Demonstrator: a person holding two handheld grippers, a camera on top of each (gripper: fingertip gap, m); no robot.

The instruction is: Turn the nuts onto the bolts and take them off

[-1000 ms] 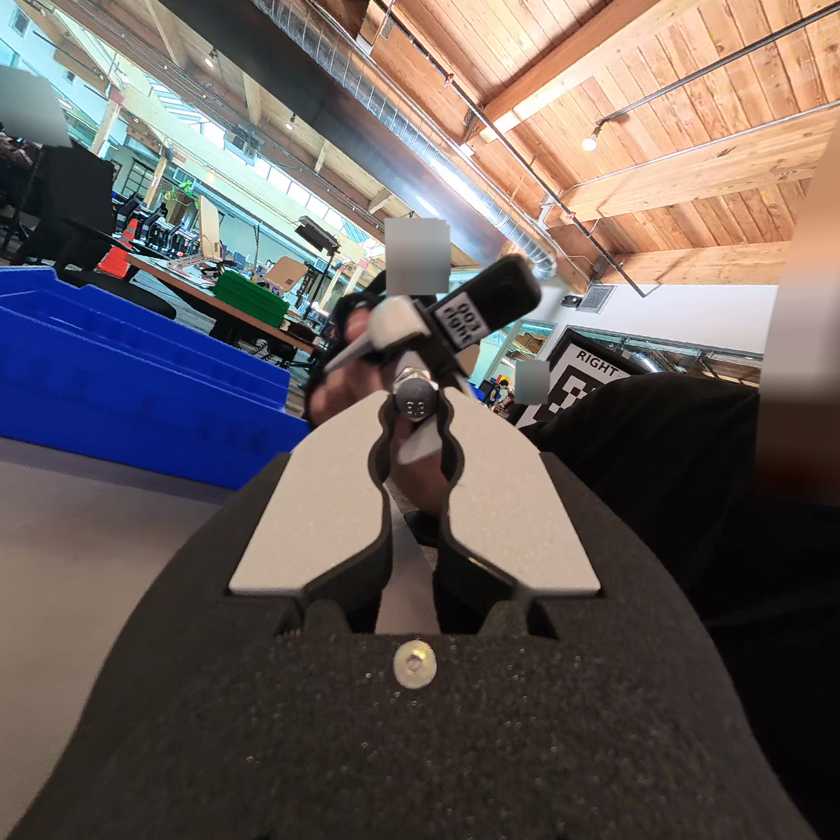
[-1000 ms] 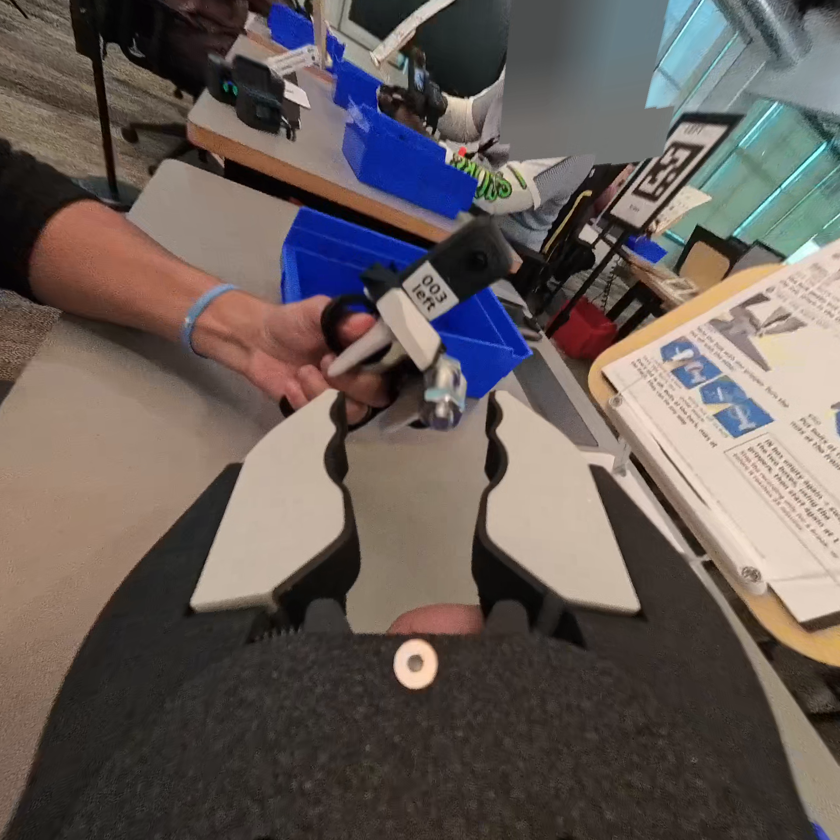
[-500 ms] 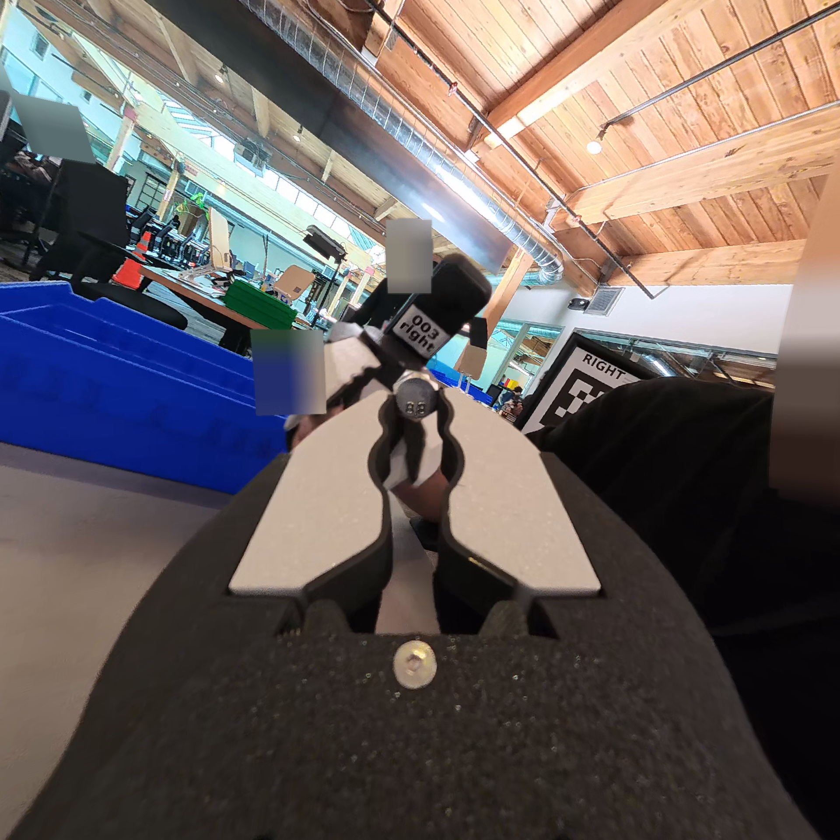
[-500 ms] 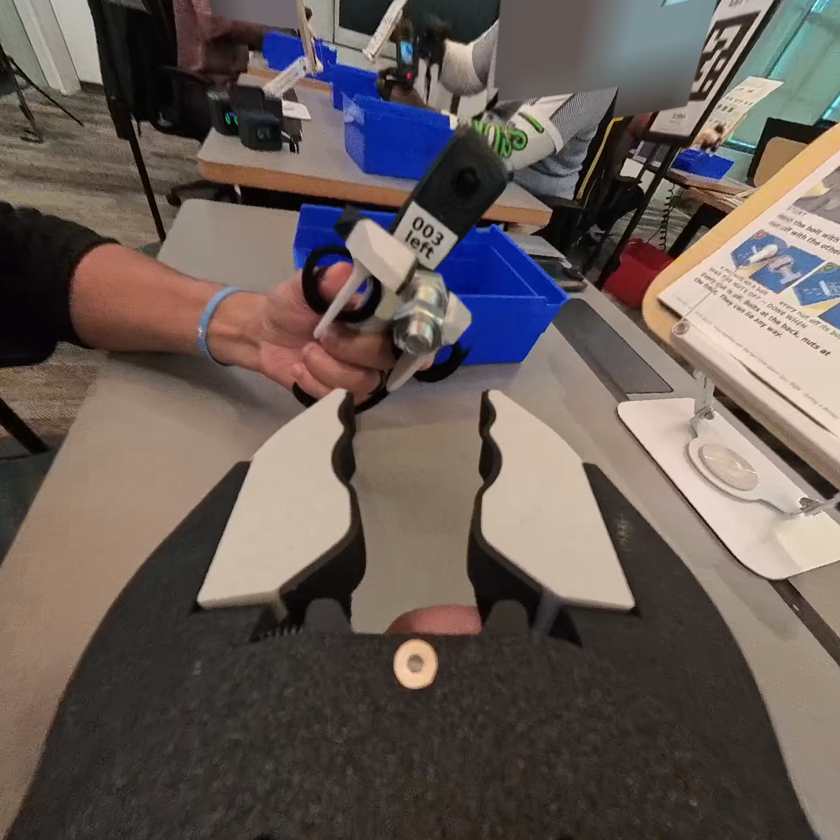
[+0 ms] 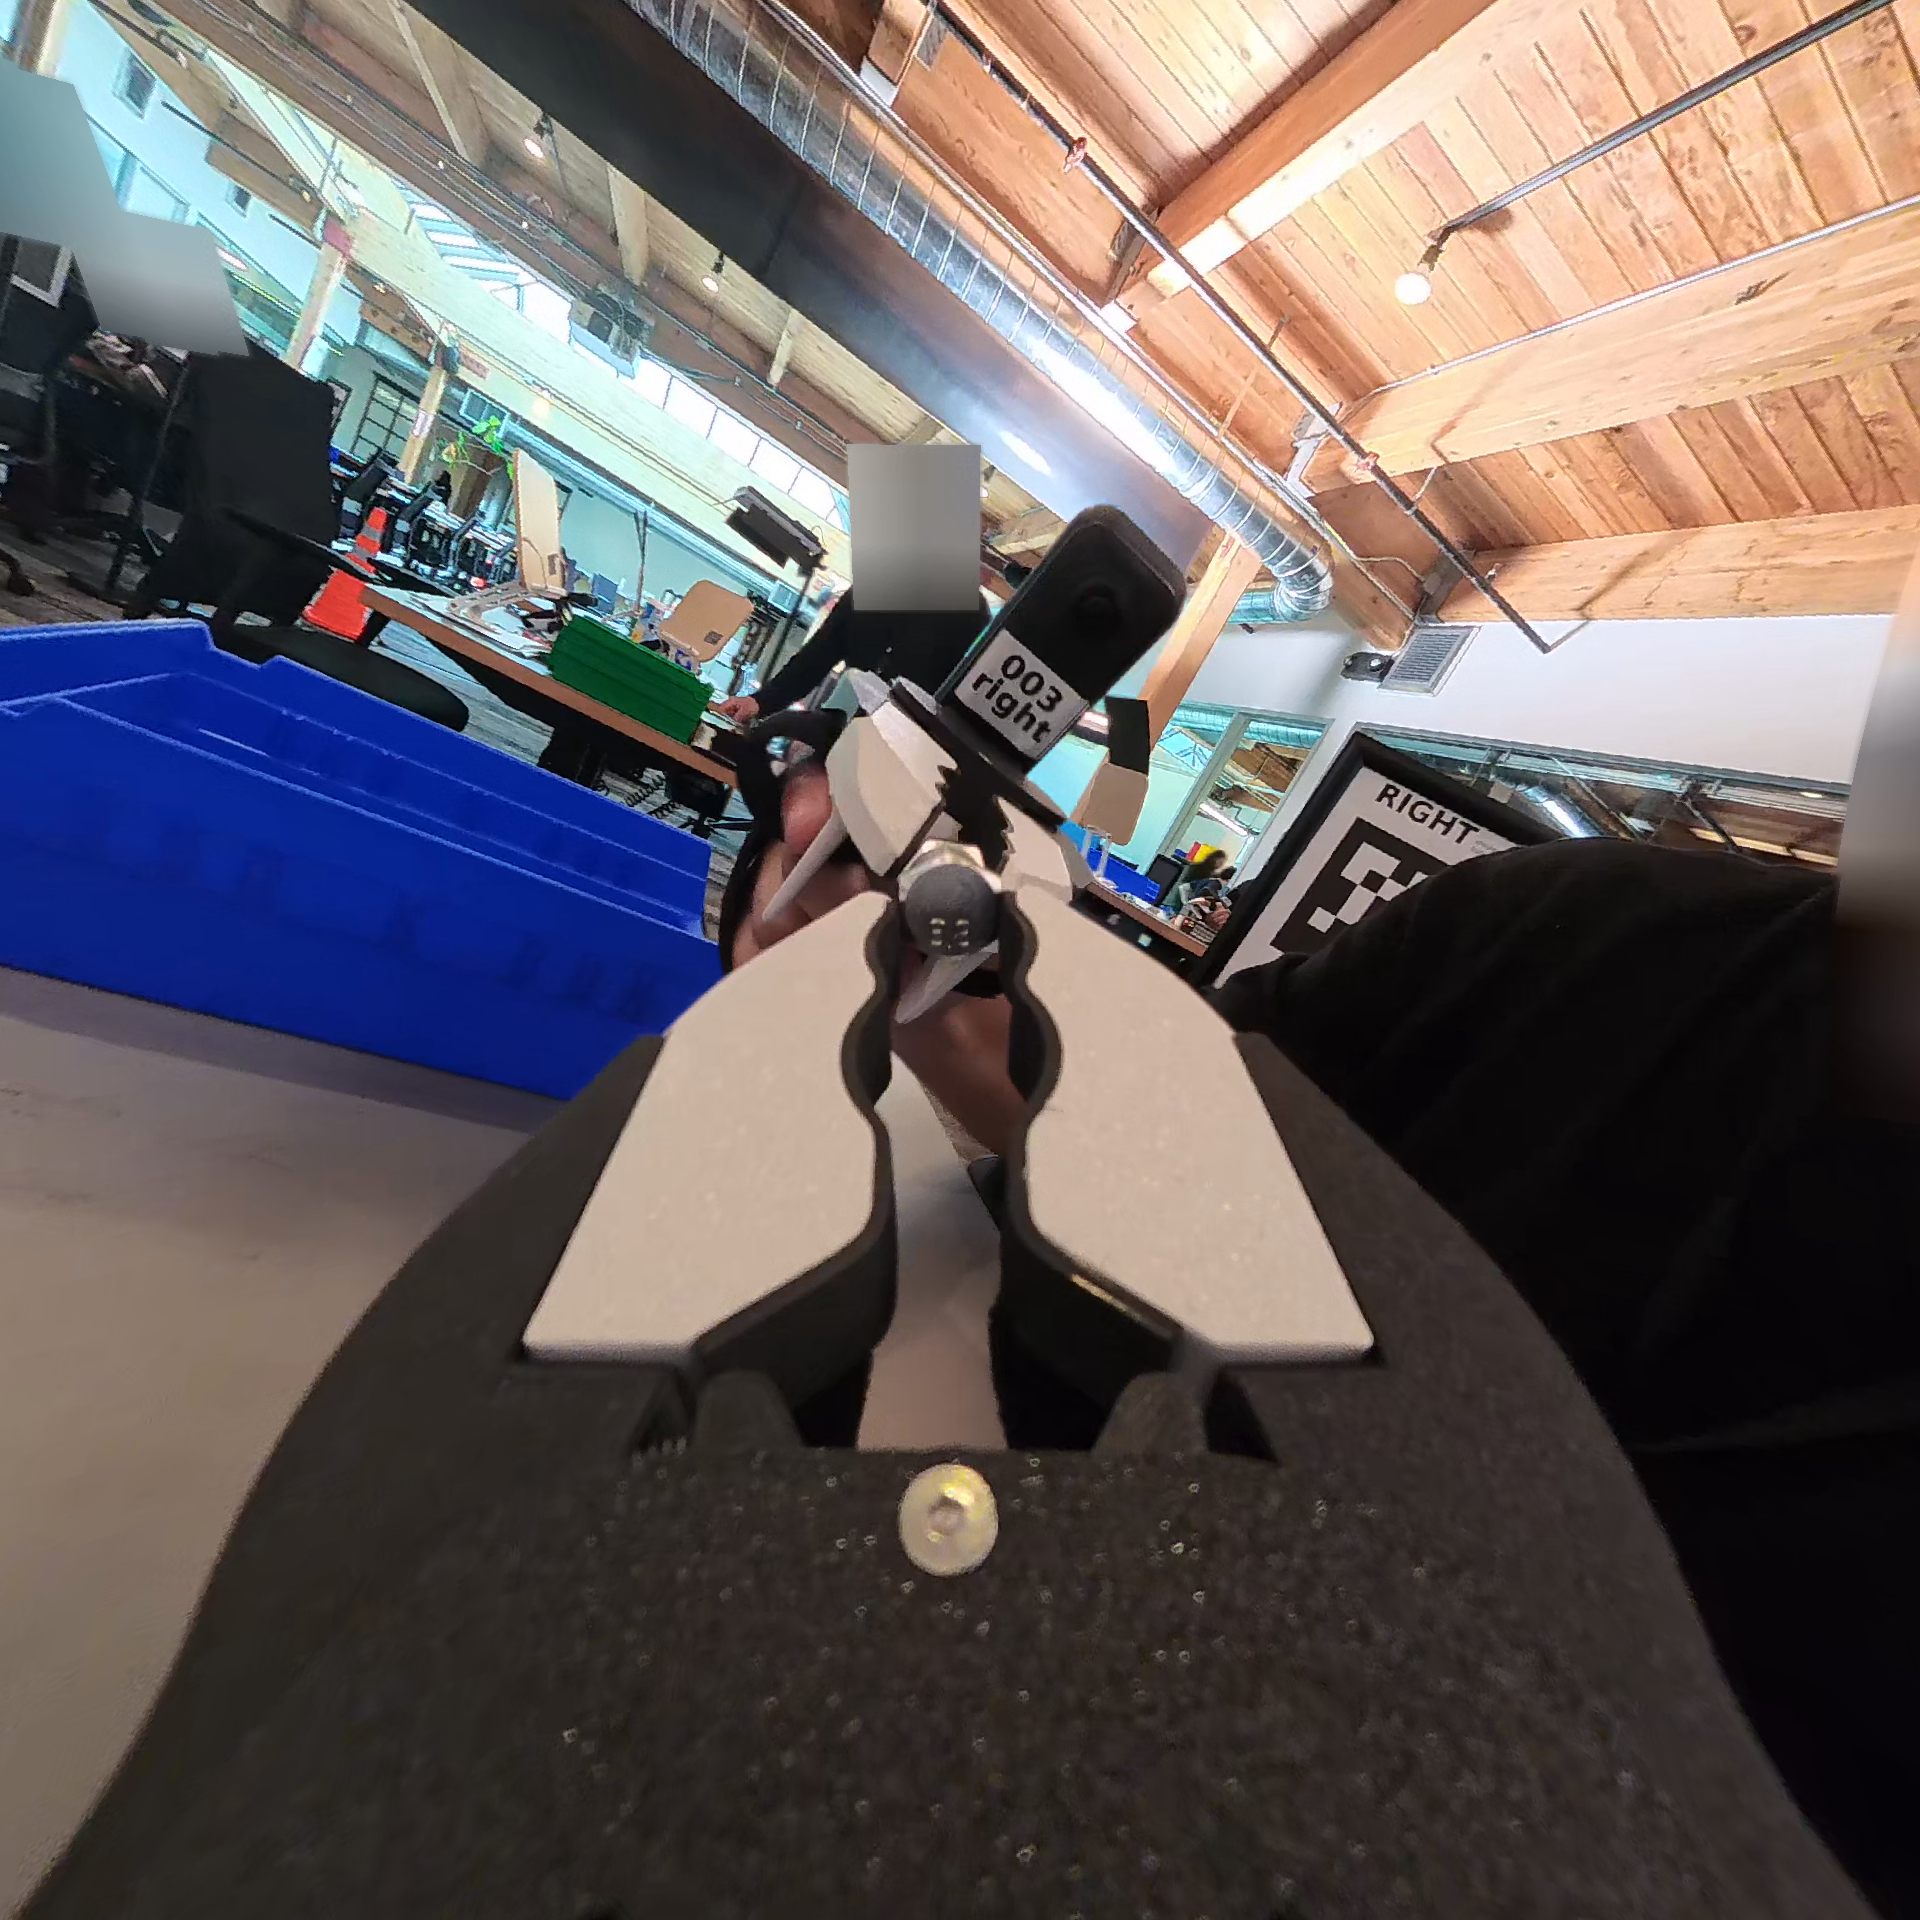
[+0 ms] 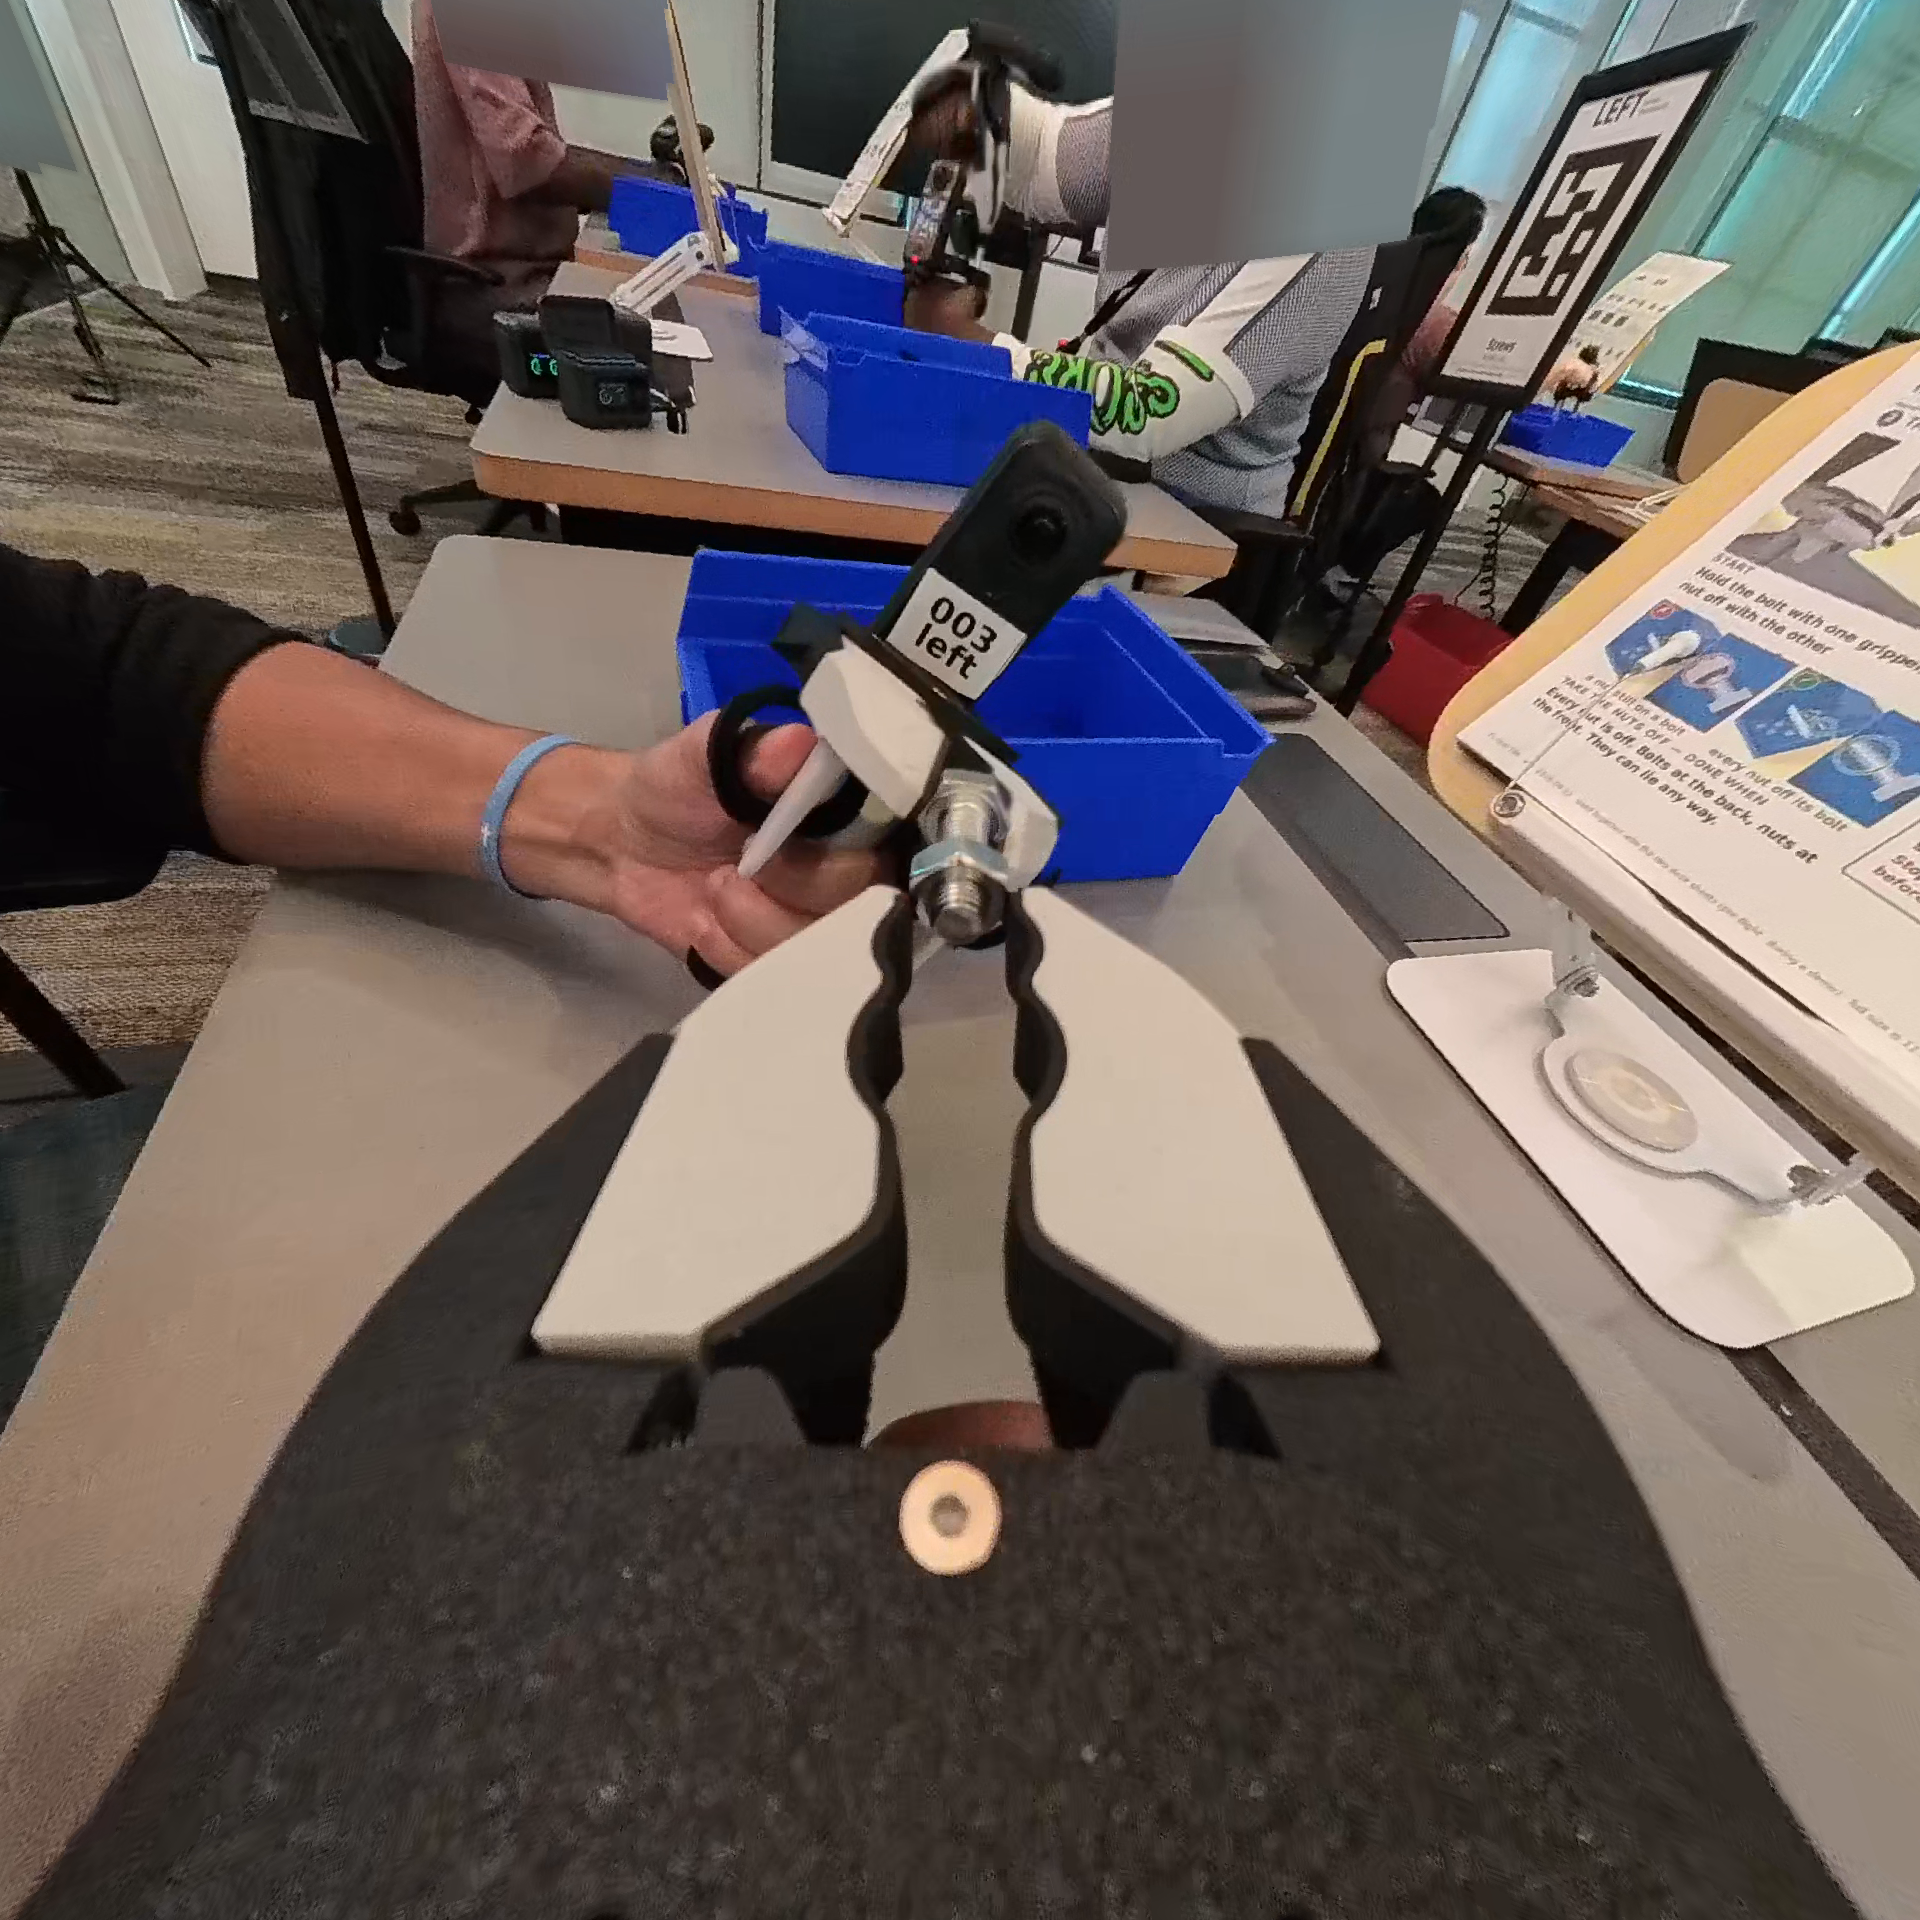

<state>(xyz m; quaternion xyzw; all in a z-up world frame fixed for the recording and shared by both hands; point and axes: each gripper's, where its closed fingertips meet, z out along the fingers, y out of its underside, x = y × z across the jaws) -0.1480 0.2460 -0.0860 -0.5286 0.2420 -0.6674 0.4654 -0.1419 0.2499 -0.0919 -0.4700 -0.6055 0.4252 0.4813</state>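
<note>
My left gripper [image 5: 951,925] is shut on the head of a steel bolt [image 5: 951,920], held up off the grey table [image 6: 416,1039]. In the right wrist view the bolt's threaded end [image 6: 961,909] points at the camera, with a hex nut [image 6: 951,857] on the thread. My right gripper [image 6: 956,914] faces the left one, and its fingertips sit narrowly around the thread end and nut, seemingly clamped on the nut. The right gripper also shows beyond the bolt in the left wrist view [image 5: 966,831].
A blue bin [image 6: 1143,727] stands on the table behind the grippers and also shows in the left wrist view [image 5: 312,831]. An instruction board [image 6: 1714,675] on a white stand base [image 6: 1662,1195] is at the right. Other people work at tables behind. My two grippers' fingertips are within a few centimetres of each other.
My right gripper moved up to the bolt and its fingers closed from wide open to narrow around the nut end. The left gripper kept its hold on the bolt head.
</note>
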